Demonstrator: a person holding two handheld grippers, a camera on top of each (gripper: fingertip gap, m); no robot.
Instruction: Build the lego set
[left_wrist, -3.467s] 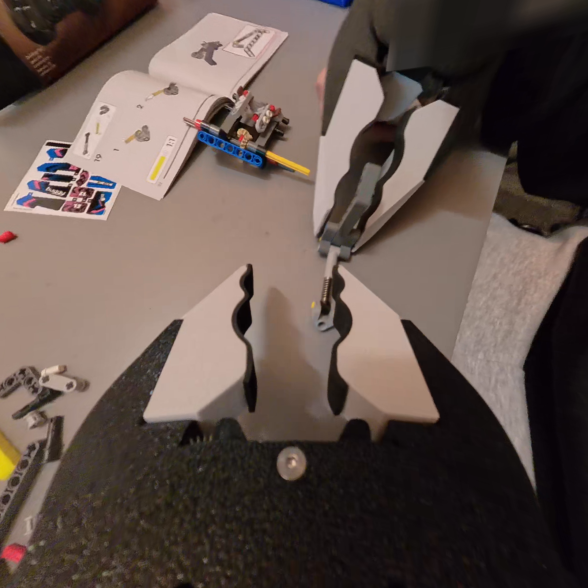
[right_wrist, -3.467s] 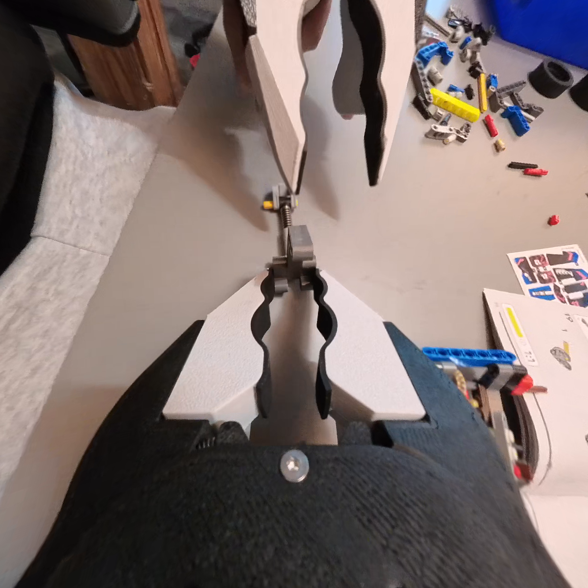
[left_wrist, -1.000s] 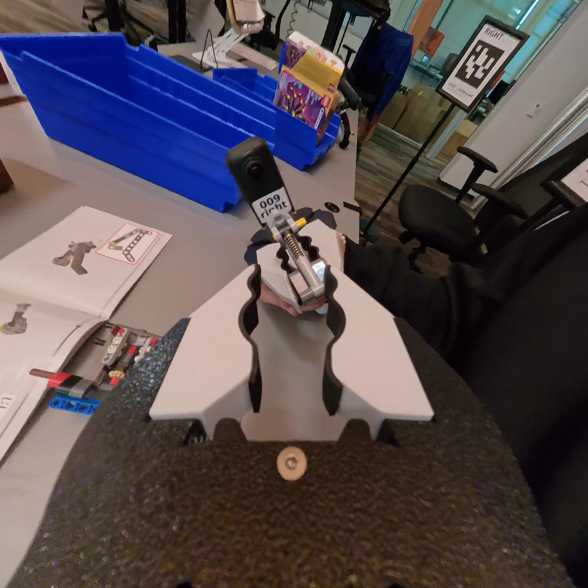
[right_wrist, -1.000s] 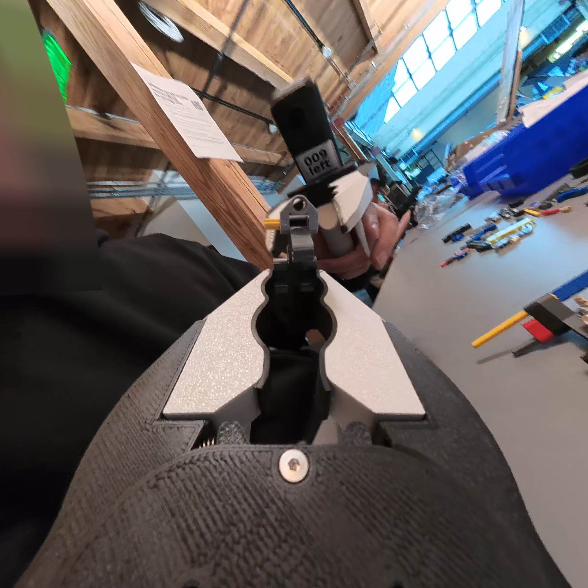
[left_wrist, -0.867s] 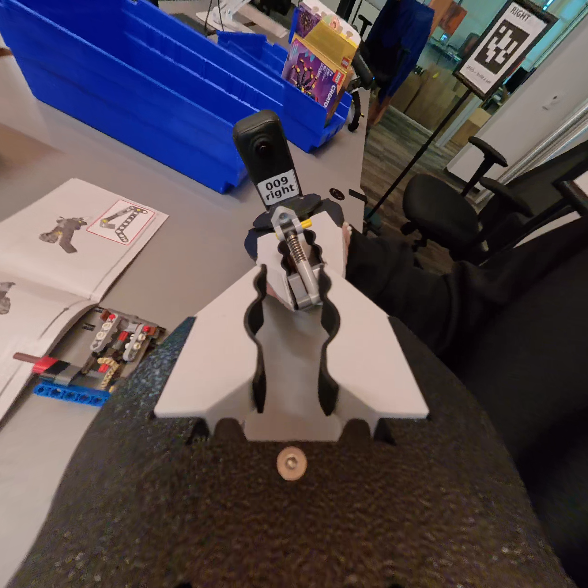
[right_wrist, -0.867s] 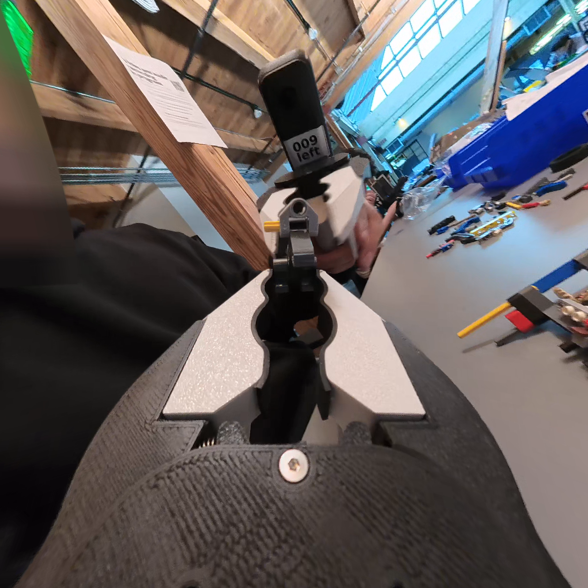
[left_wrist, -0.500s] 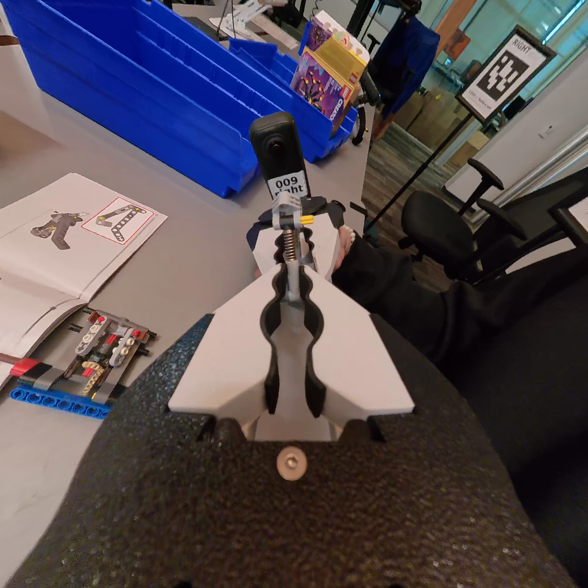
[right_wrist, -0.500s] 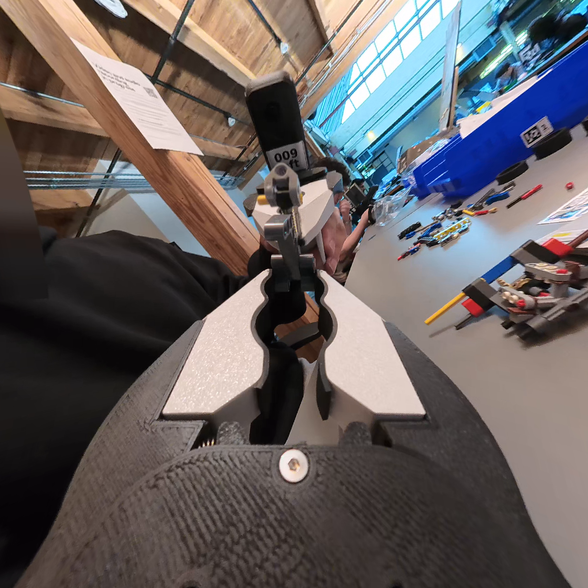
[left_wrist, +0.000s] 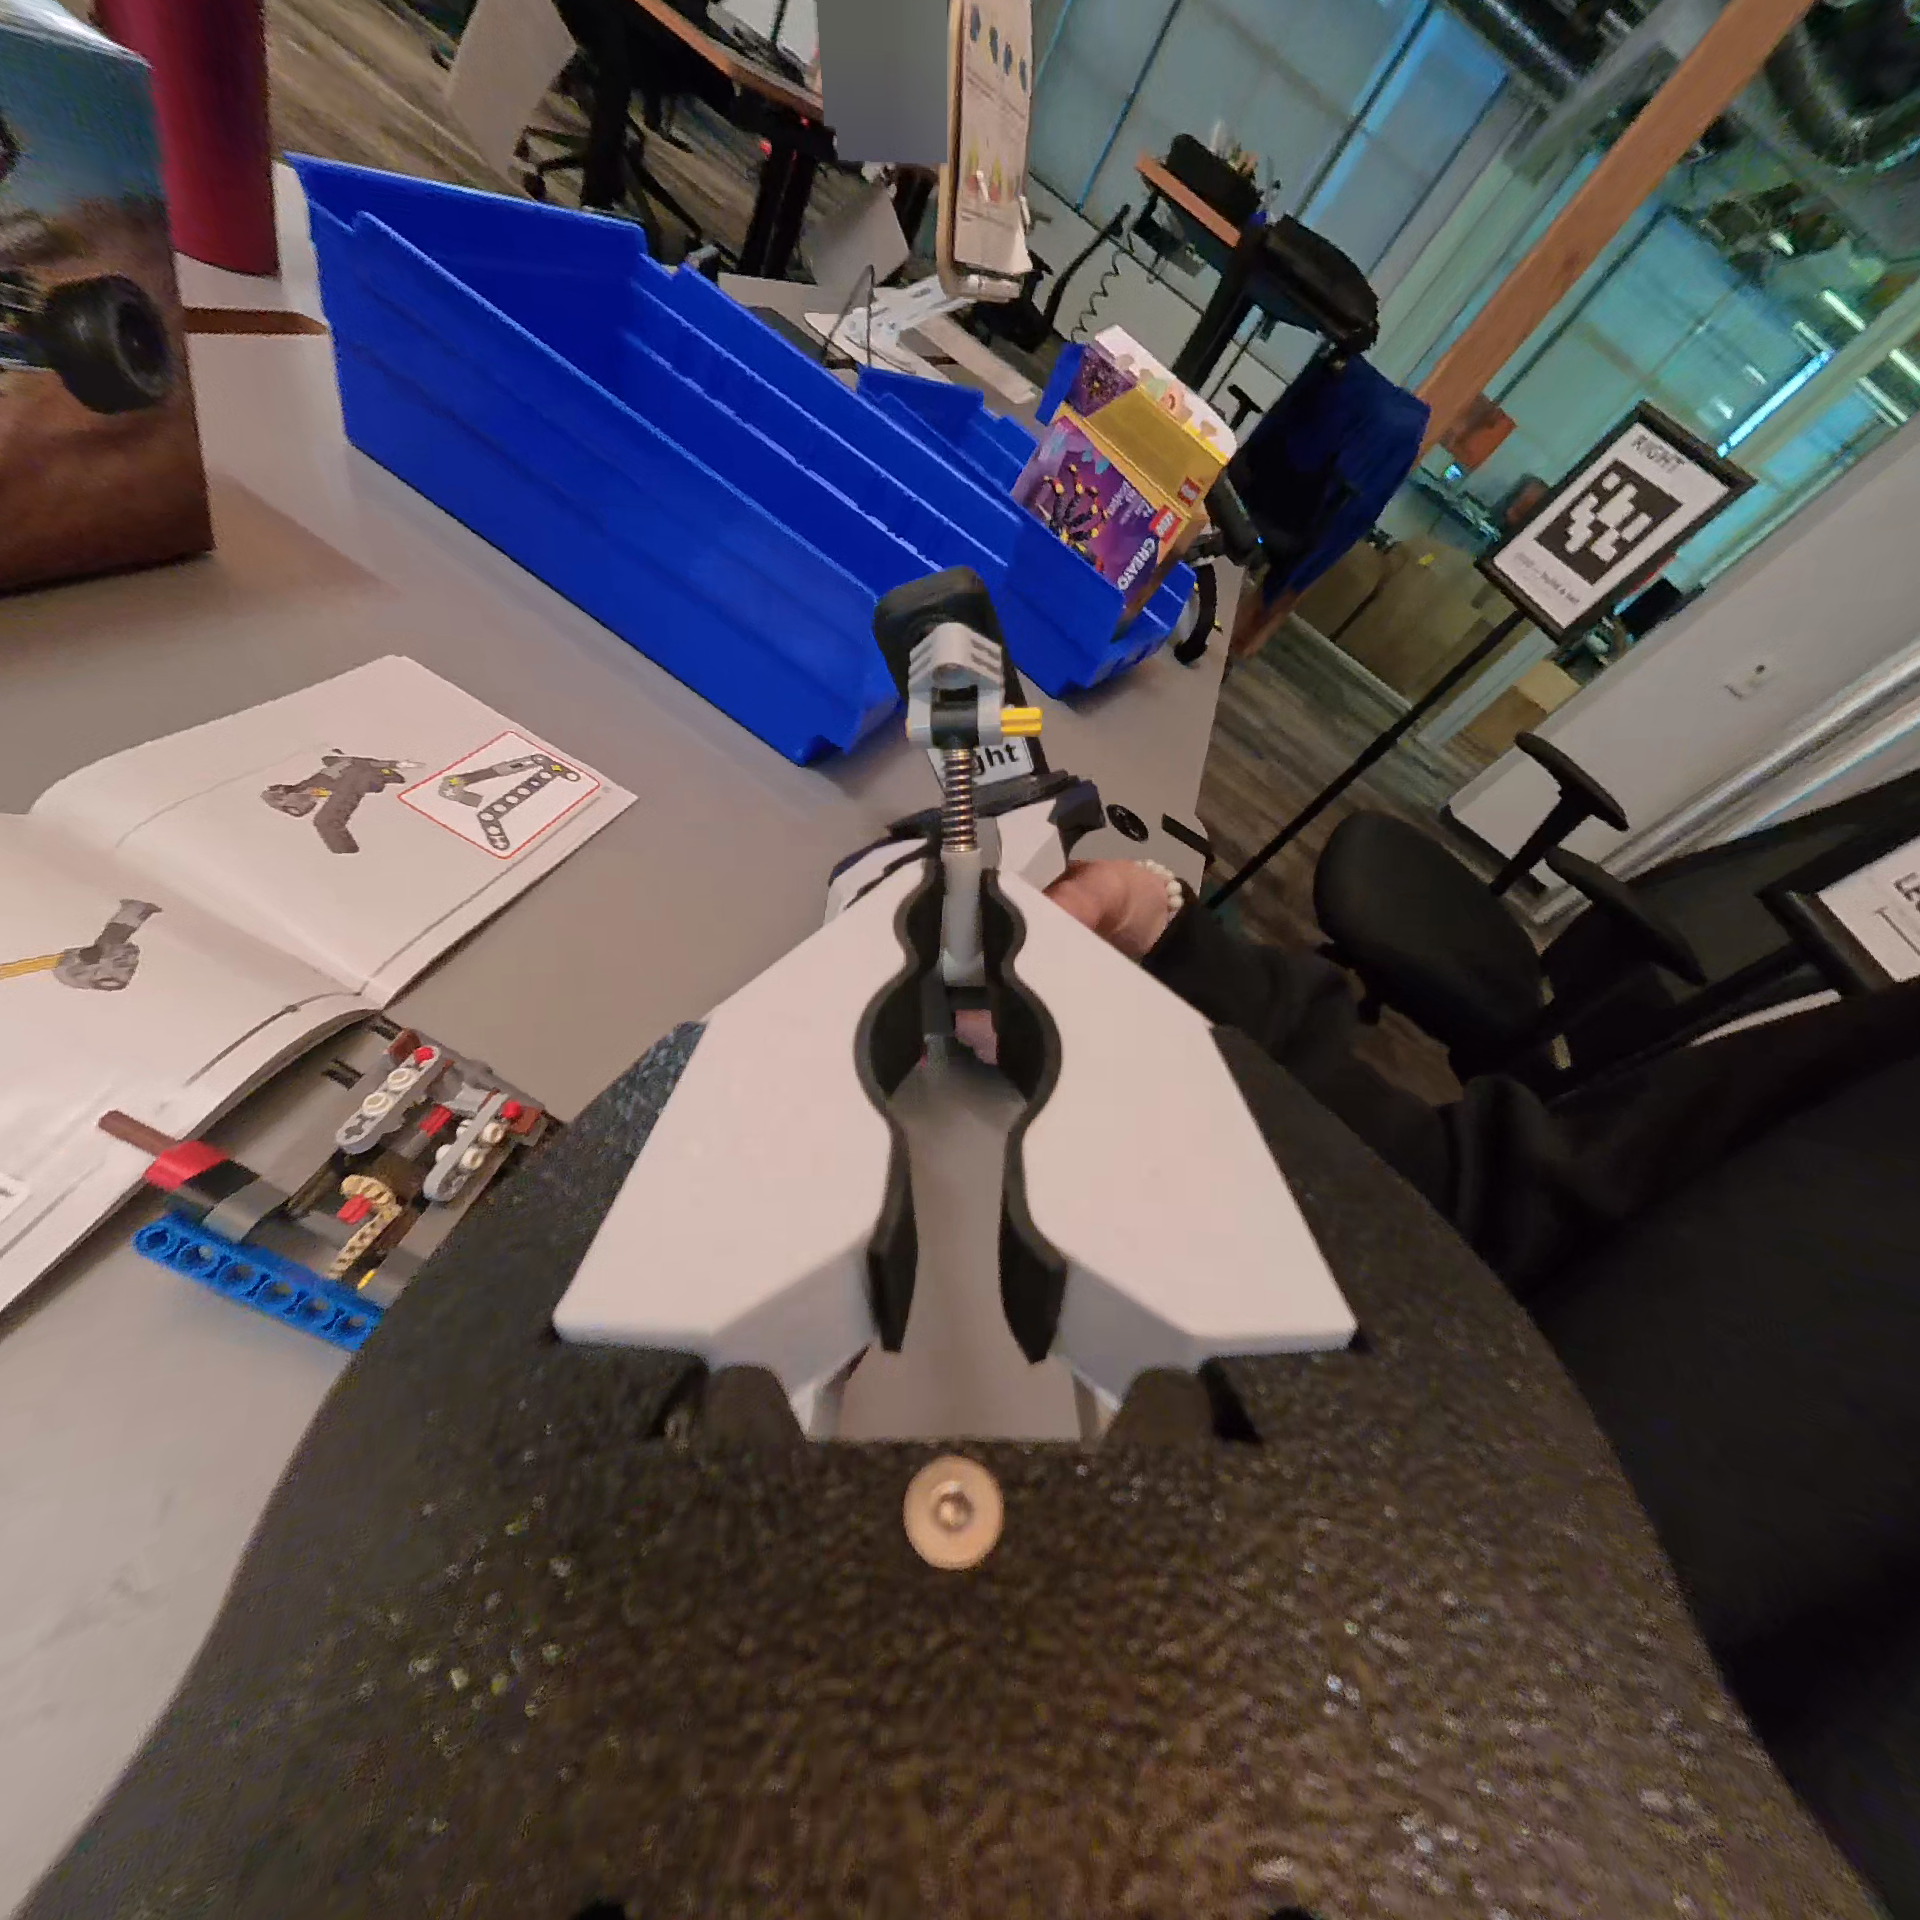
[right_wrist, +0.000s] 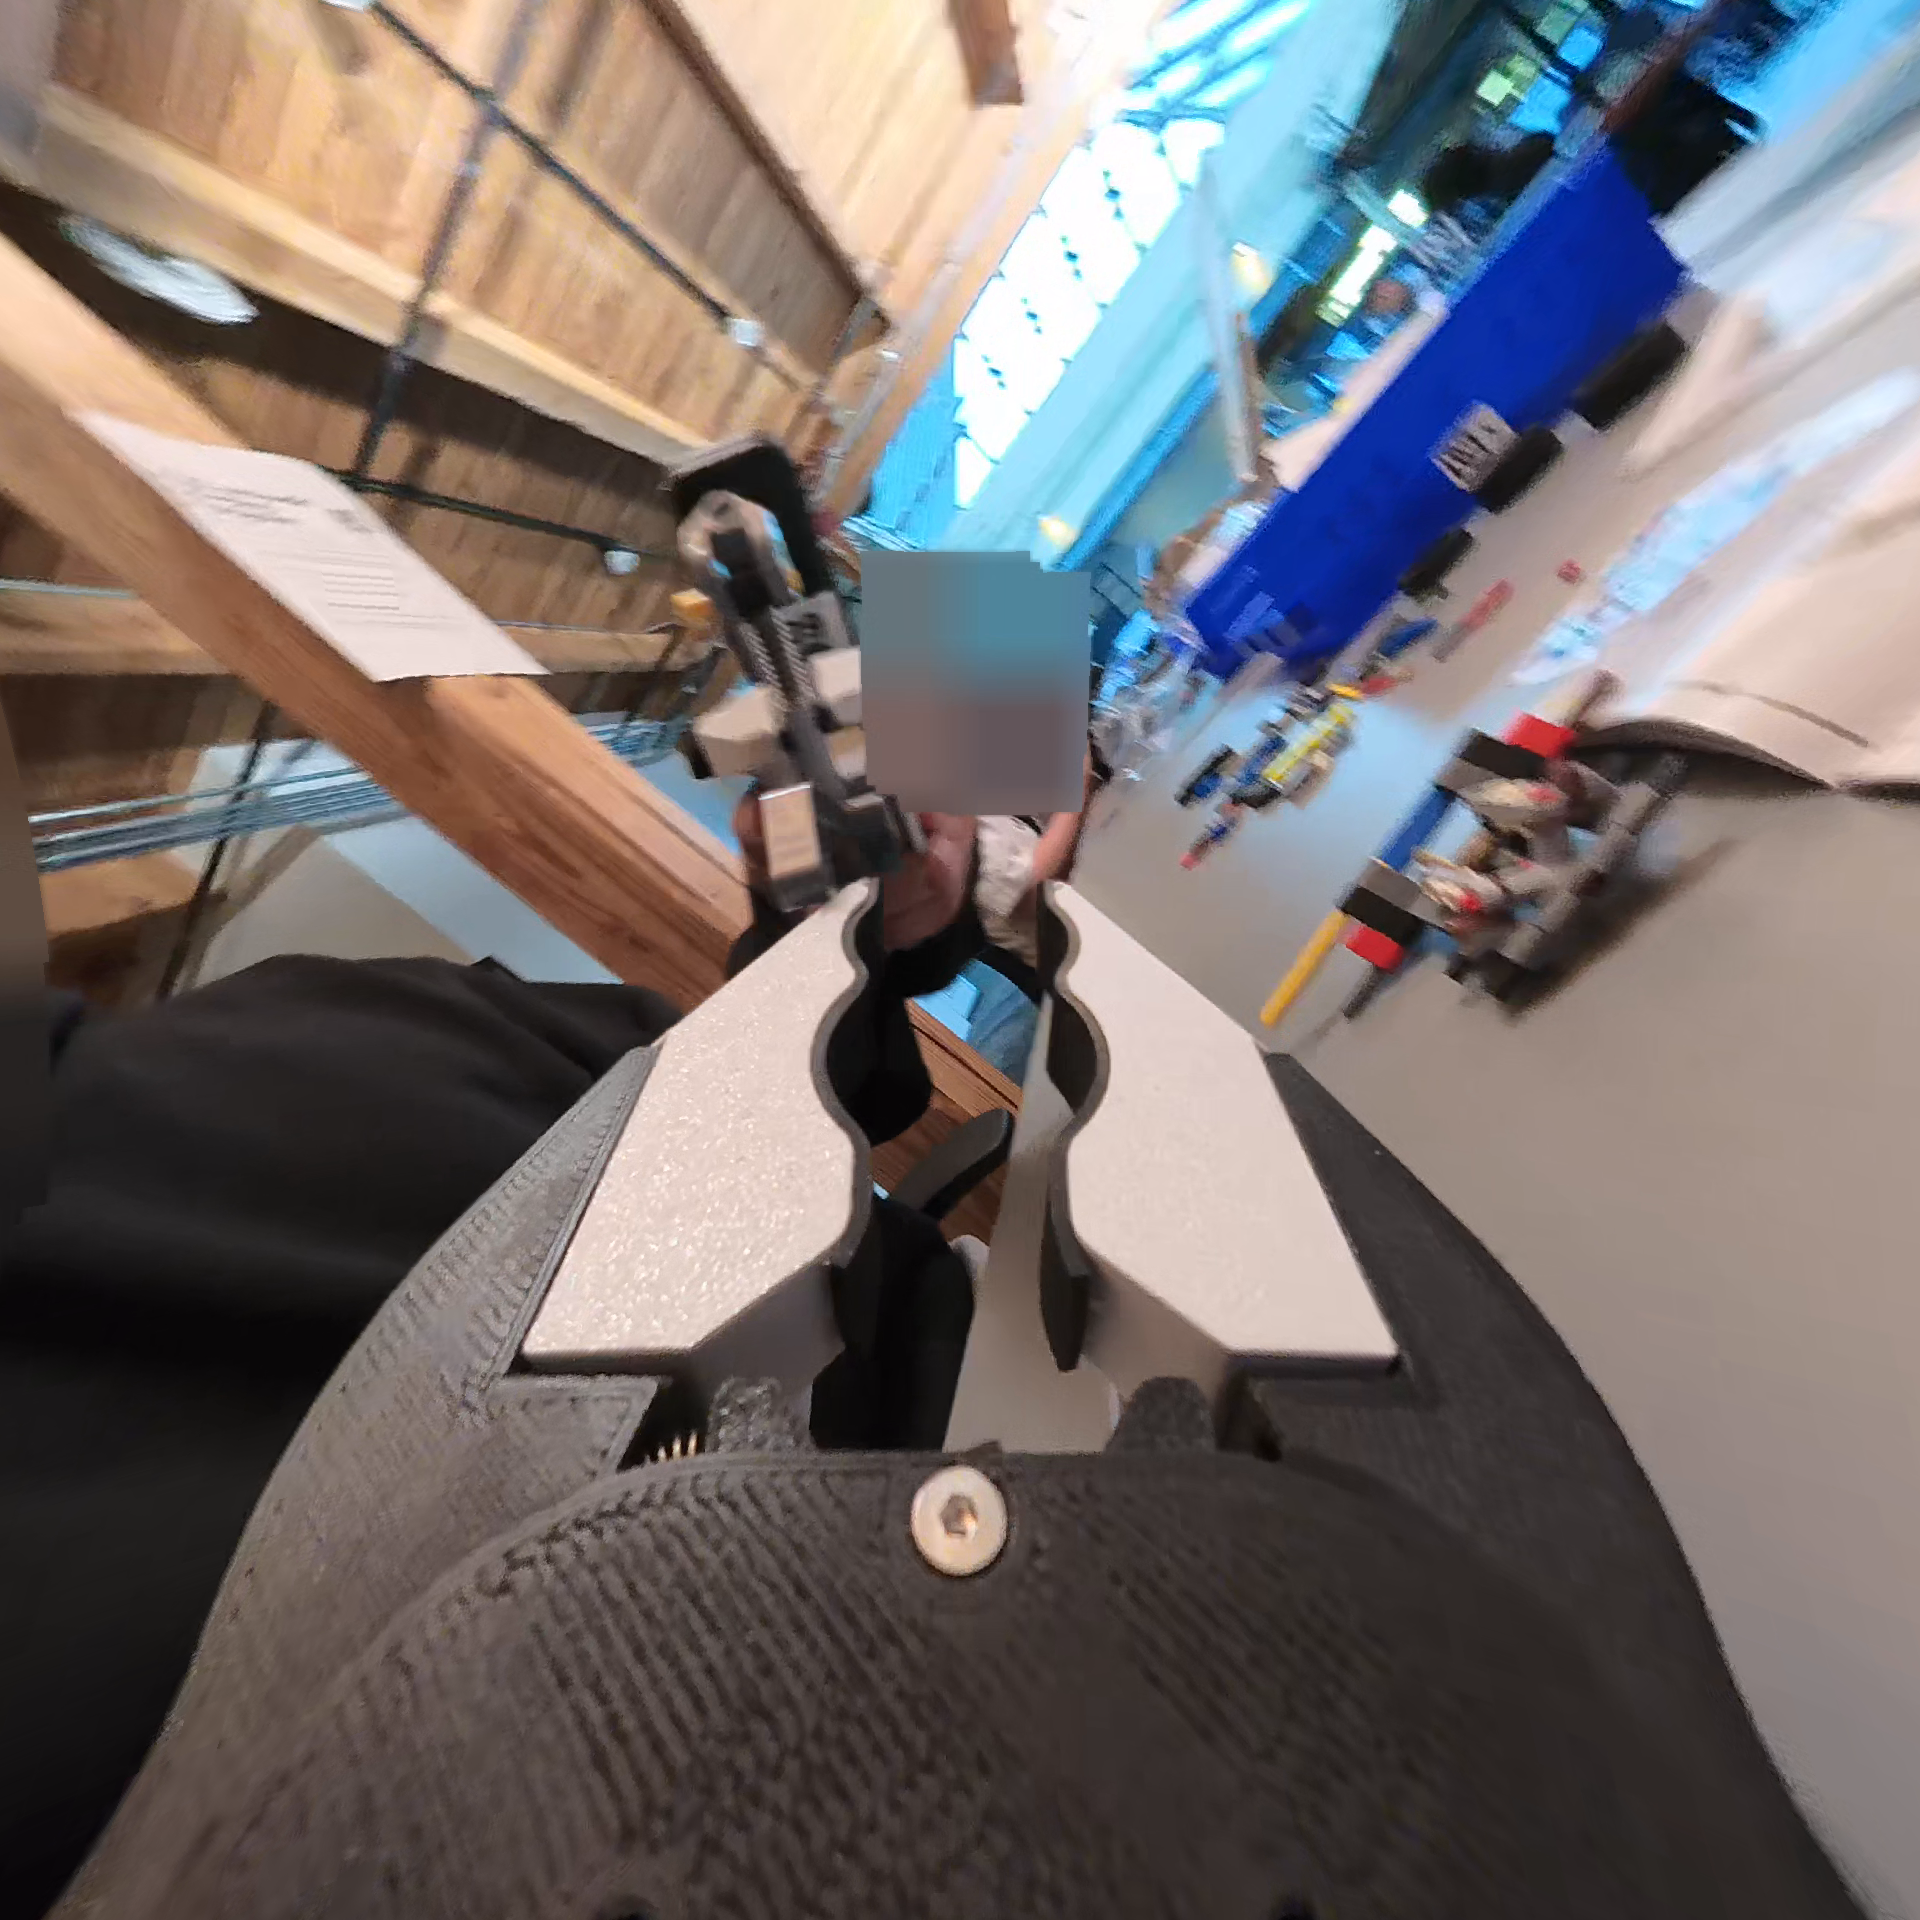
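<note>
A grey shock absorber (left_wrist: 954, 790) with a metal spring and a yellow pin stands upright in the air above the table edge. My left gripper (left_wrist: 958, 896) is shut on its lower end. In the right wrist view the shock absorber (right_wrist: 790, 717) shows blurred, up and left of my right gripper (right_wrist: 956, 904). That gripper is open and empty, its jaws apart and clear of the part. The partly built model (left_wrist: 343, 1164) with a blue beam lies on the grey table (left_wrist: 644, 935), and it also shows in the right wrist view (right_wrist: 1507, 852).
An open instruction booklet (left_wrist: 260, 883) lies left of the model. Long blue bins (left_wrist: 623, 447) stand at the back, a set box (left_wrist: 83, 312) at far left. Loose parts (right_wrist: 1278, 748) are scattered farther along the table. Office chairs (left_wrist: 1434, 935) stand beyond the table edge.
My left gripper has closed on the shock absorber's lower end. My right gripper has opened, let go of it and drawn off to the right.
</note>
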